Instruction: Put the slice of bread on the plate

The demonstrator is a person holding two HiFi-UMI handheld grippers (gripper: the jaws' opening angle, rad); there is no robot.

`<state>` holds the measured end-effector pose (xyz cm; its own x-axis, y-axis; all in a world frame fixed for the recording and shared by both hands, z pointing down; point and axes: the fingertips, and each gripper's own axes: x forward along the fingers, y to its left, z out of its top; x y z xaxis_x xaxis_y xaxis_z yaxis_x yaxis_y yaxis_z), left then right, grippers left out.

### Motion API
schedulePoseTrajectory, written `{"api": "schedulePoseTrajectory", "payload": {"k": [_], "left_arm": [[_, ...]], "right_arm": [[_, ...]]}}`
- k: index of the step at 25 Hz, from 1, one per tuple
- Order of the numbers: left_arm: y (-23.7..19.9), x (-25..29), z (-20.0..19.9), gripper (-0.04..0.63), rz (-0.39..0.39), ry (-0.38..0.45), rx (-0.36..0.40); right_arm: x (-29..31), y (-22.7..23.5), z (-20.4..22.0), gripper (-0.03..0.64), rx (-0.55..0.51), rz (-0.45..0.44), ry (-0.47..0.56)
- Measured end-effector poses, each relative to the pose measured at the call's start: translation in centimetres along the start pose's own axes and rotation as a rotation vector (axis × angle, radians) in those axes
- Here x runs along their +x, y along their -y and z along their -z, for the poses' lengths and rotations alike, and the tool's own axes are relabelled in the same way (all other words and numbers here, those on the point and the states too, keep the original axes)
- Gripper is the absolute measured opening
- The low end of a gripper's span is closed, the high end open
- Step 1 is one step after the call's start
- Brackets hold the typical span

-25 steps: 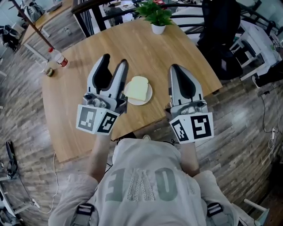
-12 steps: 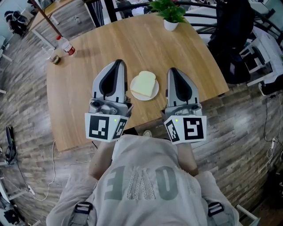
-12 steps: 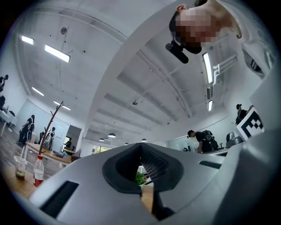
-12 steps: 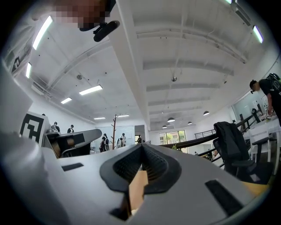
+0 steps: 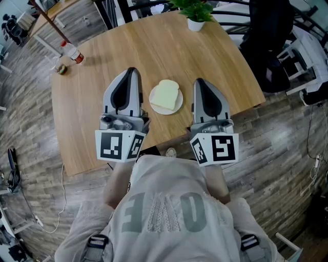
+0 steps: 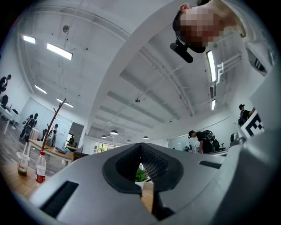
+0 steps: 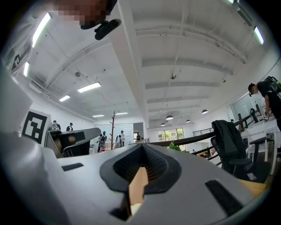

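Note:
A pale slice of bread (image 5: 166,94) lies flat on a small white plate (image 5: 178,106) near the front of the round wooden table (image 5: 154,46). My left gripper (image 5: 130,71) is just left of the plate, jaws shut with nothing between them. My right gripper (image 5: 200,82) is just right of the plate, also shut and empty. Neither touches the bread or the plate. In the left gripper view the left gripper (image 6: 141,147) points slightly upward at the ceiling. The right gripper (image 7: 141,148) in its own view shows only a thin slit of table wood between the pads.
A potted plant (image 5: 195,15) stands at the table's far edge. A plastic bottle (image 5: 72,52) and a small cup (image 5: 61,69) sit at the far left. A black chair with a jacket (image 5: 264,46) is beside the table on the right.
My left gripper's jaws, apart a second ago, have shut on nothing. The bread has stayed on the plate between the two grippers.

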<state>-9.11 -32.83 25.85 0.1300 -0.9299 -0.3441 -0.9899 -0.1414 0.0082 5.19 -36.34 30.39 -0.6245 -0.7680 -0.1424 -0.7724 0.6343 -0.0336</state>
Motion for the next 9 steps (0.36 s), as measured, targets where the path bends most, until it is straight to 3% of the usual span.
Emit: {"api": "schedulePoseTrajectory", "payload": {"k": [9], "left_arm": [[-0.44, 0.17, 1.01, 0.009, -0.003, -0.029, 0.011]], "right_arm": [[0.38, 0.04, 0.79, 0.018, 0.001, 0.002, -0.018]]}}
